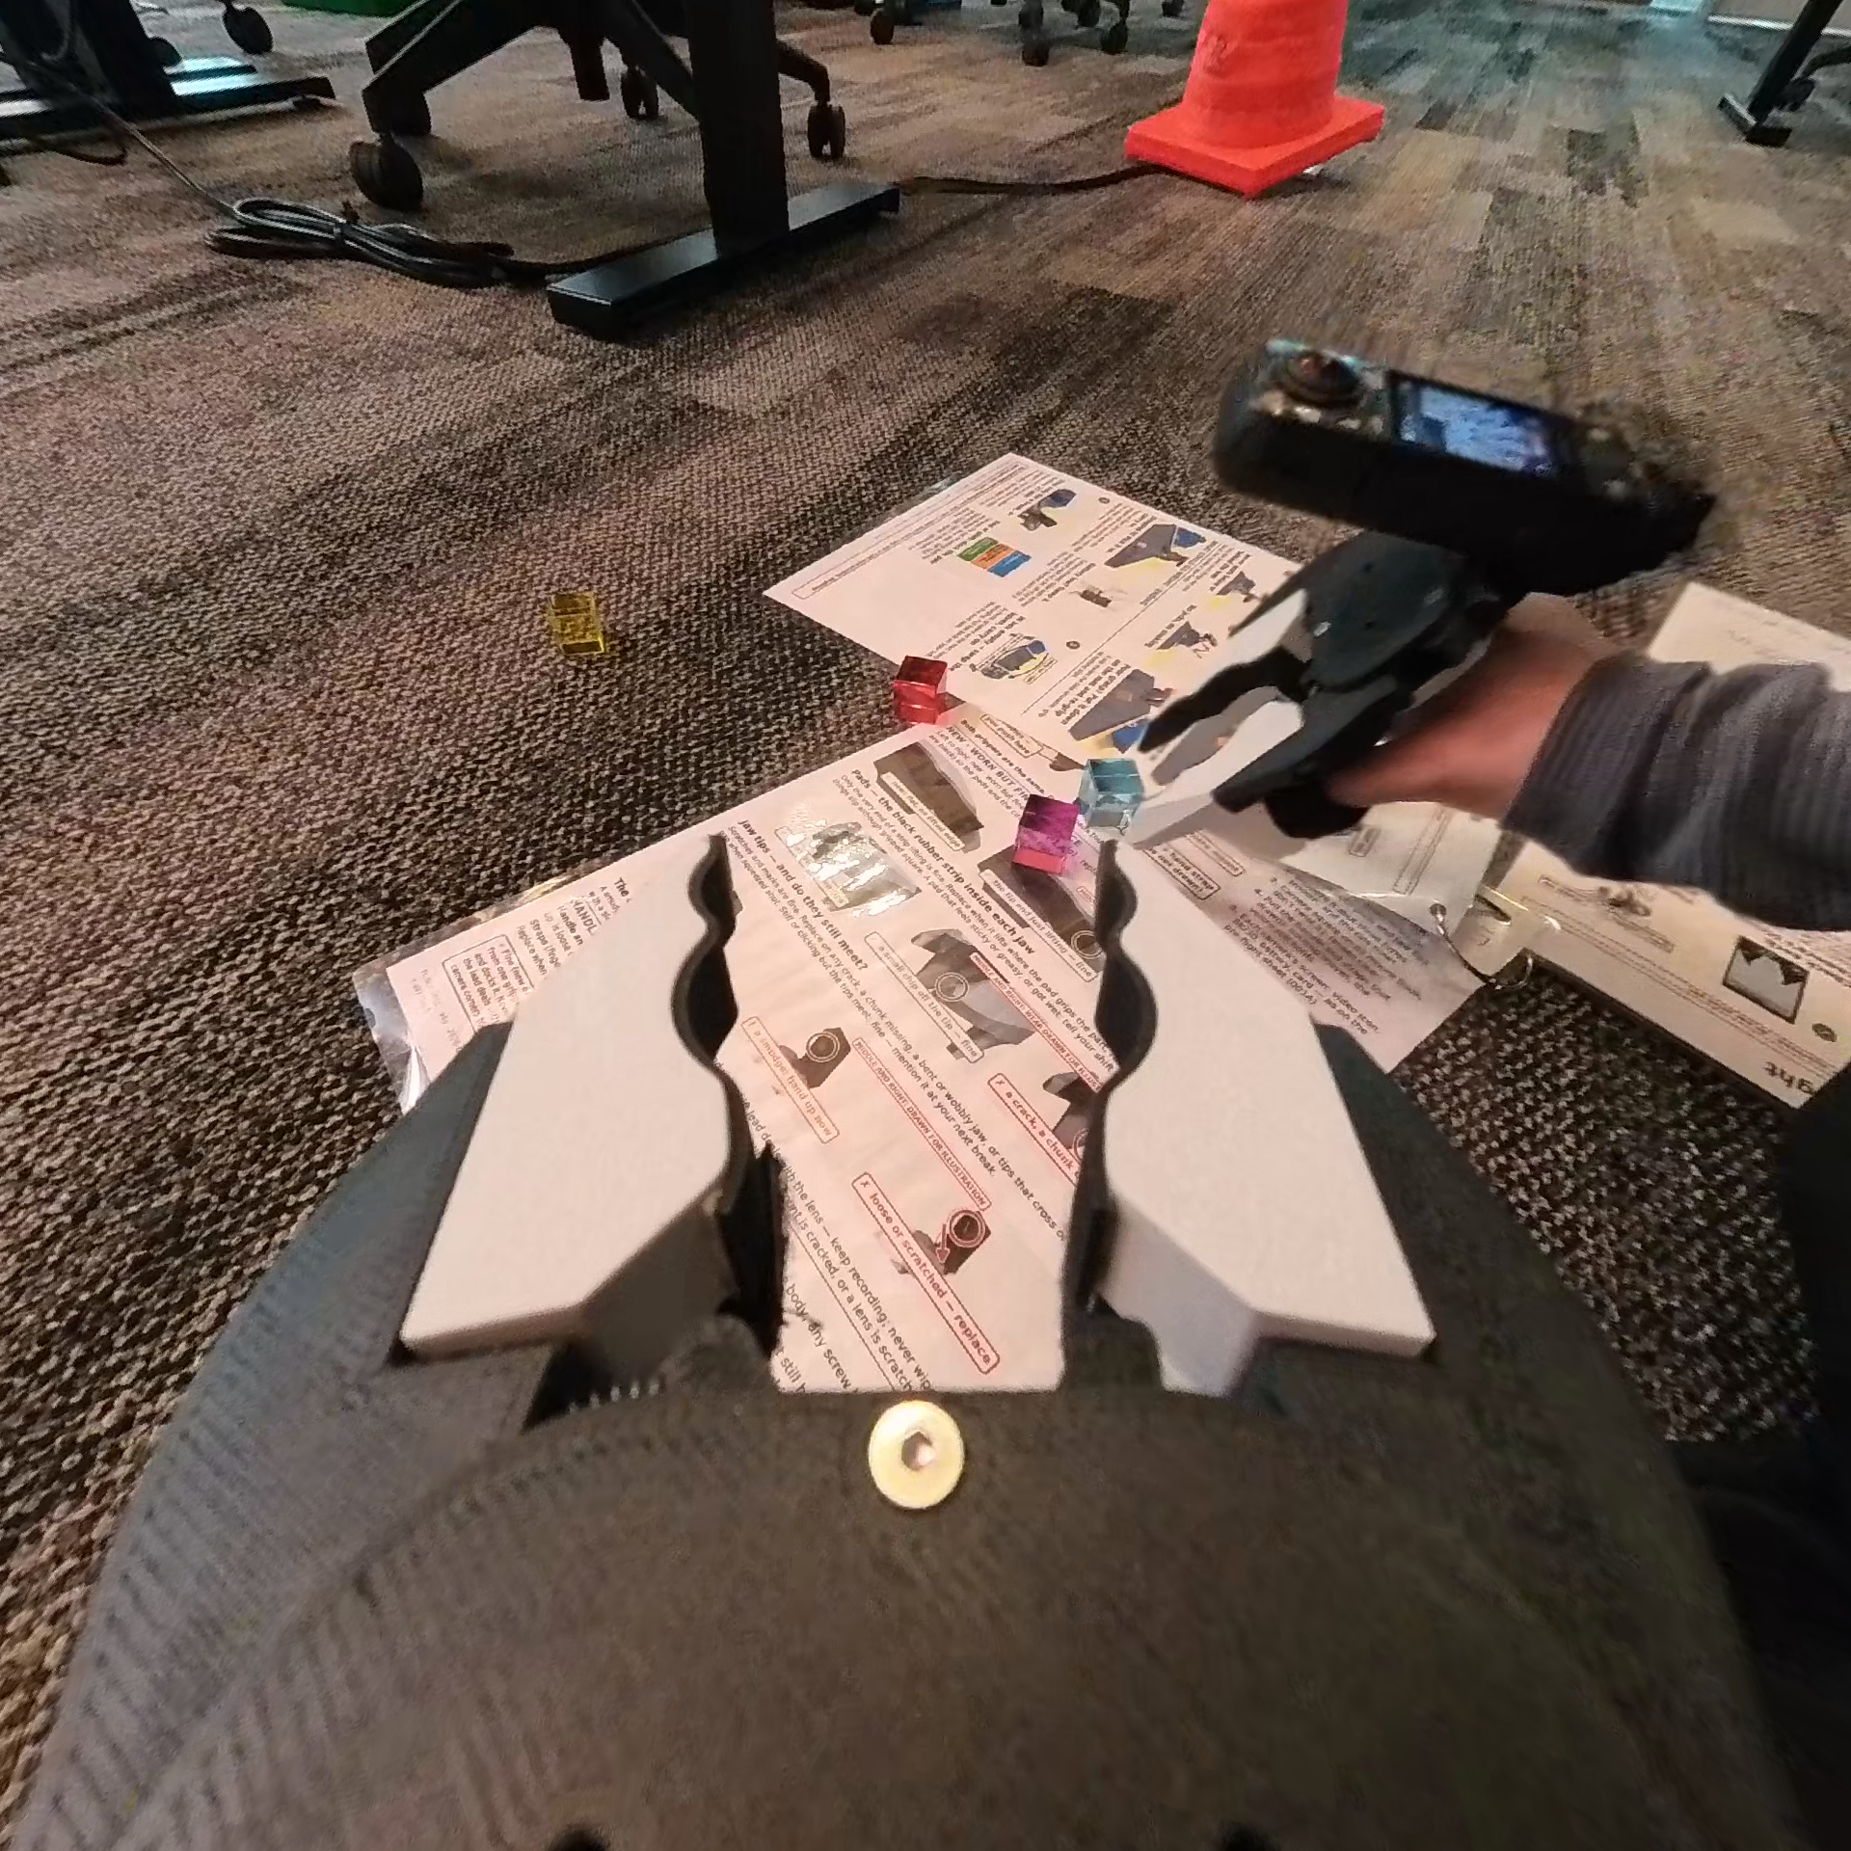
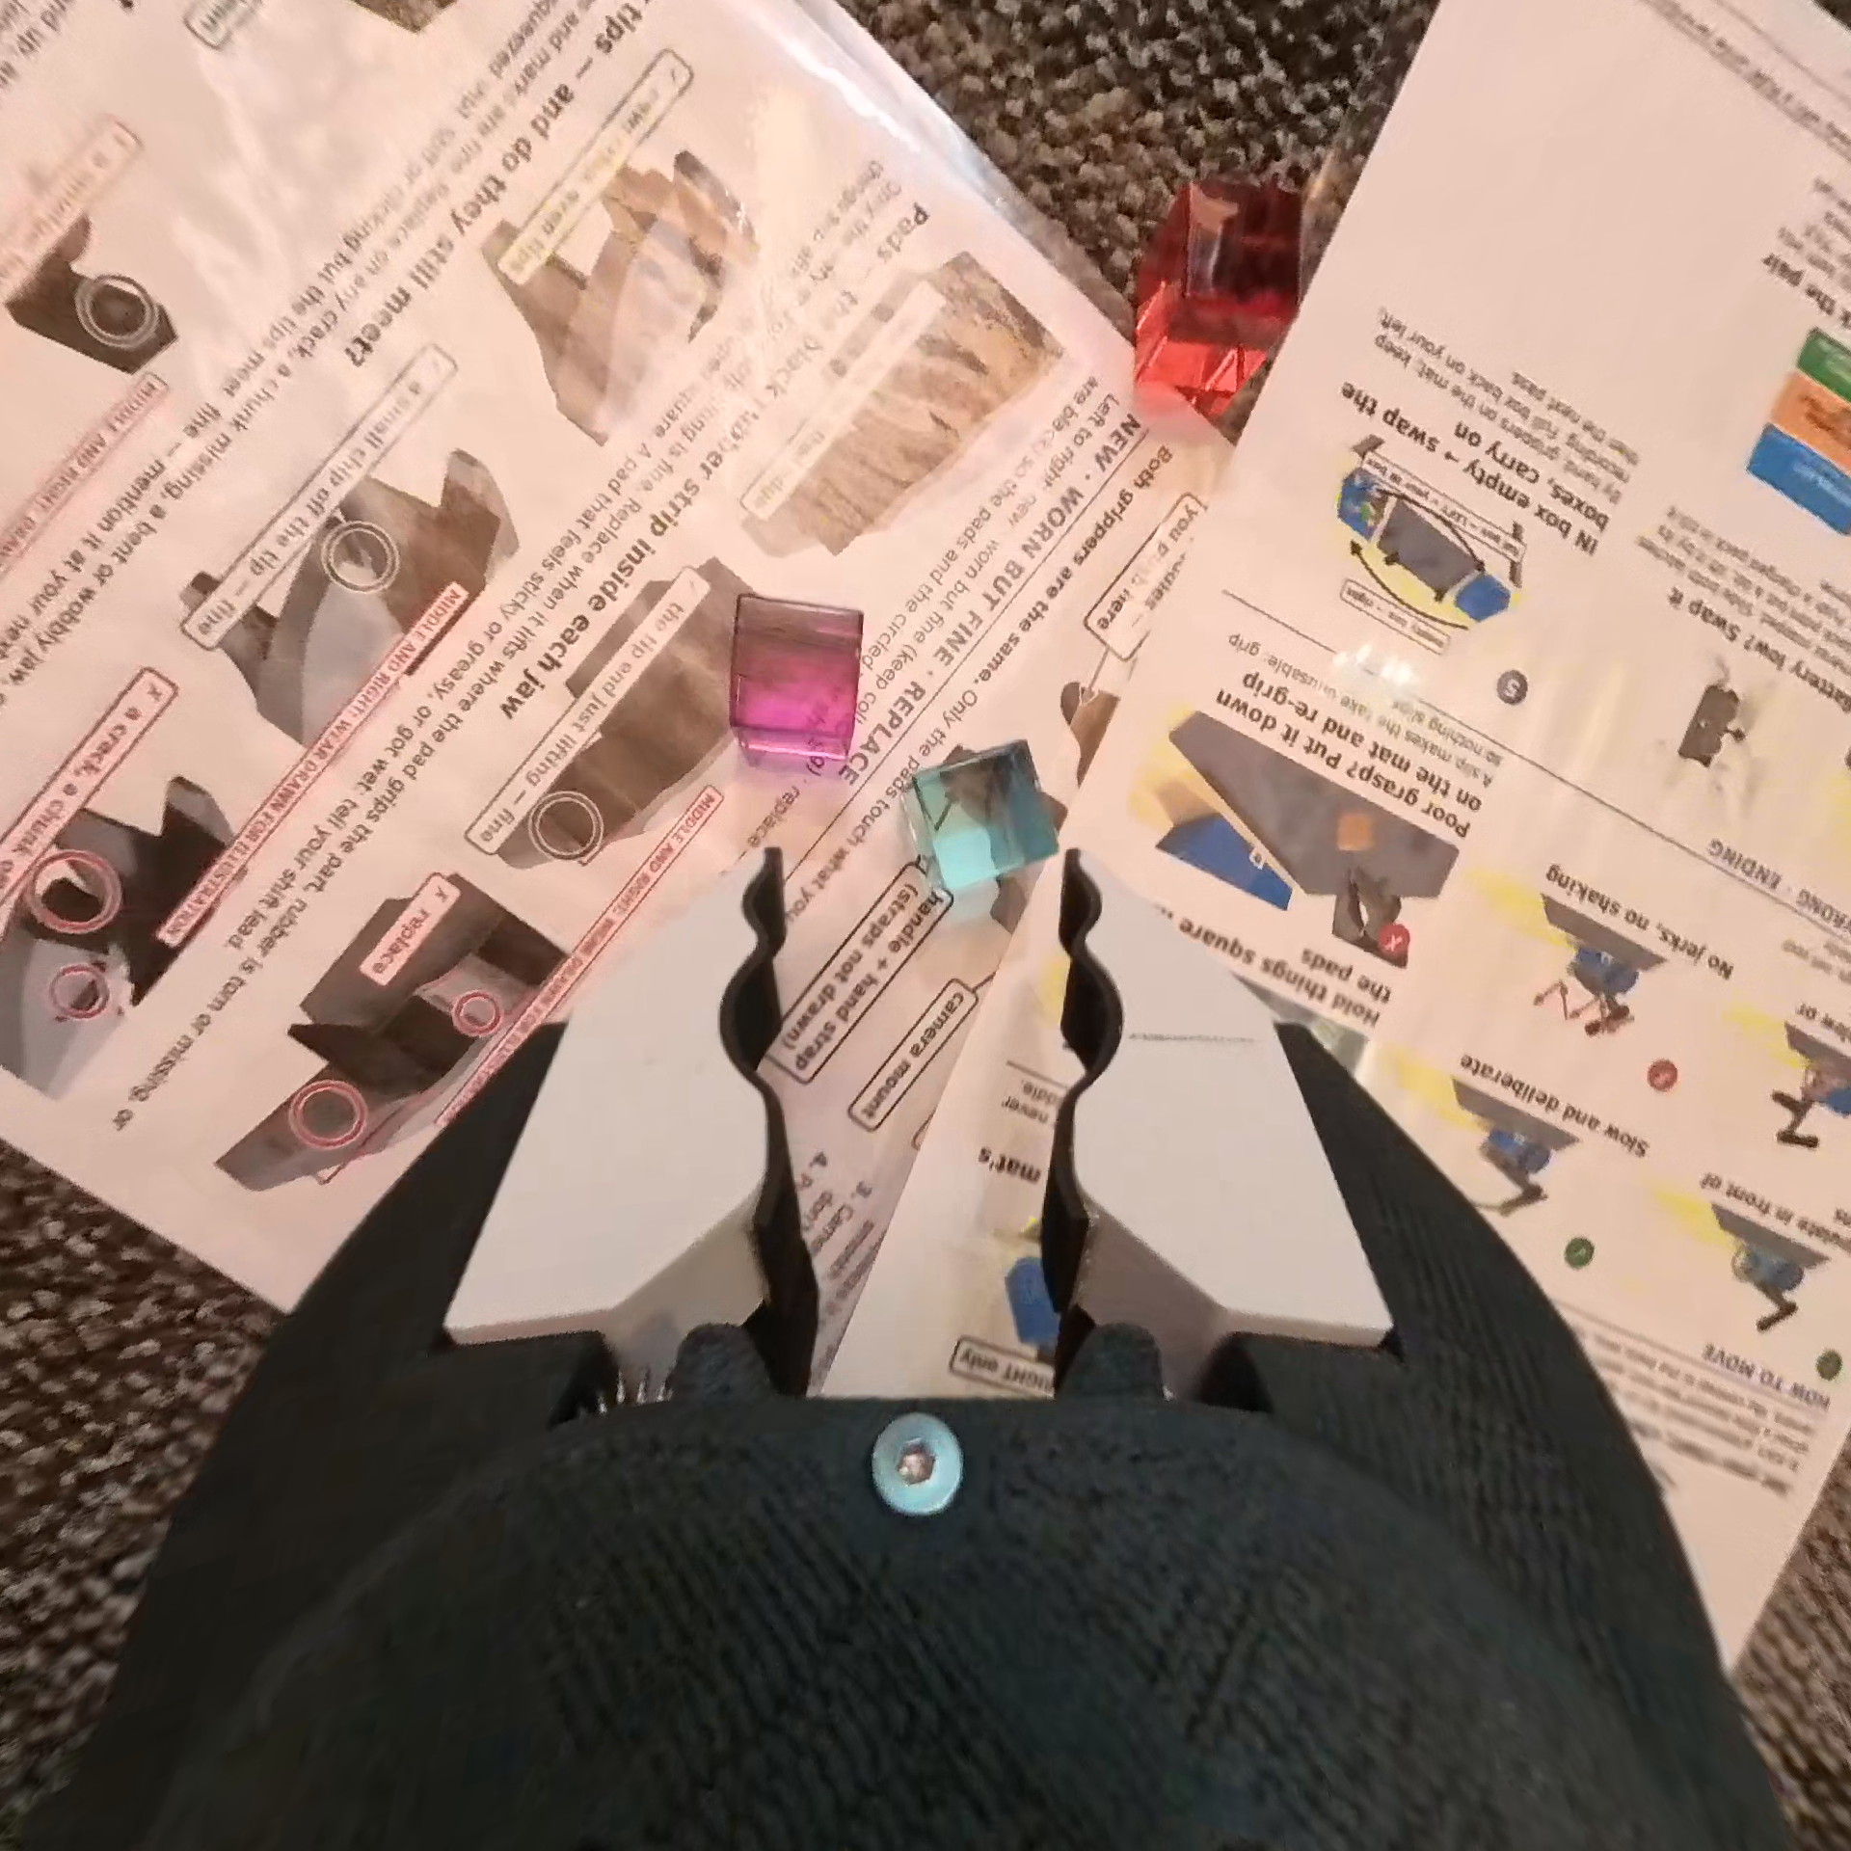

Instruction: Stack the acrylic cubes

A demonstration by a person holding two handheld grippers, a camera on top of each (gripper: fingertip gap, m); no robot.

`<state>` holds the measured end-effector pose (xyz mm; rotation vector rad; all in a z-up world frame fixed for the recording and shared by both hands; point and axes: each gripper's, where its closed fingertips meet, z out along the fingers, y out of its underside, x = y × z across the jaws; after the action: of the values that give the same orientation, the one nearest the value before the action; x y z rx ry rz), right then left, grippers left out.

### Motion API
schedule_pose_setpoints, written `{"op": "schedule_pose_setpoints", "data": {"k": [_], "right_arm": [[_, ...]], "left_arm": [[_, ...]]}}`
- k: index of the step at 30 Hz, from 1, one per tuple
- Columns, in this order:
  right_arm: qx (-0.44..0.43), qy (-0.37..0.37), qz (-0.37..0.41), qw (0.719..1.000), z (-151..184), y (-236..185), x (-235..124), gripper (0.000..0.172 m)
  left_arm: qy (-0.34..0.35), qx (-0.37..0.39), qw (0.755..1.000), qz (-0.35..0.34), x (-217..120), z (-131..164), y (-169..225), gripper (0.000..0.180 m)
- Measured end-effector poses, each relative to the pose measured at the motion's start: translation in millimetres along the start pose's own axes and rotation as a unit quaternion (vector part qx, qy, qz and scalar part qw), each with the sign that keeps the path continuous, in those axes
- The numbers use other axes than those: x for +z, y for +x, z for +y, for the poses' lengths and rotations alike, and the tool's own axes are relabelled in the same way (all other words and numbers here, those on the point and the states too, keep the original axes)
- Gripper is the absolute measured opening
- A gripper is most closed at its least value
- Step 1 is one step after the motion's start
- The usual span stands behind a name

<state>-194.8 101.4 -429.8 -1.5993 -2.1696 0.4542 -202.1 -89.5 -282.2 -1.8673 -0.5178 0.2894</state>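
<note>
My left gripper (image 1: 911, 861) is open and empty, above a printed laminated sheet (image 1: 871, 1012) on the carpet. My right gripper (image 2: 916, 866) is open; it also shows in the left wrist view (image 1: 1152, 786), held by a hand (image 1: 1452, 741). A clear cyan cube (image 2: 982, 821) lies tilted just beyond its fingertips, nearer the right one, and the pads do not press on it; the left wrist view shows it too (image 1: 1112, 791). A magenta cube (image 2: 796, 681) stands on the sheet to its left (image 1: 1044, 836). A red cube (image 2: 1217, 300) sits farther off (image 1: 921, 689).
A yellow cube (image 1: 576, 626) lies alone on the carpet to the left. More printed sheets (image 2: 1502, 501) overlap at the right. An orange cone (image 1: 1262, 90), a black desk foot (image 1: 721, 260), a coiled cable (image 1: 341, 240) and chair wheels stand at the back. The left gripper's tips are roughly 25 cm from the right gripper's.
</note>
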Motion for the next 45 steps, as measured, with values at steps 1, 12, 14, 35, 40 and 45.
{"op": "schedule_pose_setpoints", "data": {"k": [1, 12, 14, 35, 40, 45], "right_arm": [[-0.001, 0.000, 0.000, 1.000, -1, 1, 3, 0.053], [-0.013, -0.020, -0.010, 1.000, 6, 10, 20, 0.034], [-0.014, -0.016, -0.012, 1.000, 5, 9, 19, 0.027], [0.066, 0.084, 0.017, 0.994, 3, 35, -68, 0.025], [0.099, 0.095, 0.033, 0.990, 18, 52, -89, 0.025], [0.137, 0.096, 0.046, 0.985, 36, 68, -99, 0.024]], "left_arm": [[0.000, 0.000, 1.000, 0.000, 0, 0, 0, 0.072], [-0.001, 0.000, 1.000, -0.003, 0, 0, -1, 0.073], [-0.001, 0.000, 1.000, -0.003, 0, 0, -1, 0.074], [-0.002, 0.000, 1.000, -0.004, 0, 1, -1, 0.073], [-0.002, -0.001, 1.000, -0.005, 0, 1, -2, 0.073], [-0.002, 0.000, 1.000, -0.004, 0, 1, -1, 0.073]]}}
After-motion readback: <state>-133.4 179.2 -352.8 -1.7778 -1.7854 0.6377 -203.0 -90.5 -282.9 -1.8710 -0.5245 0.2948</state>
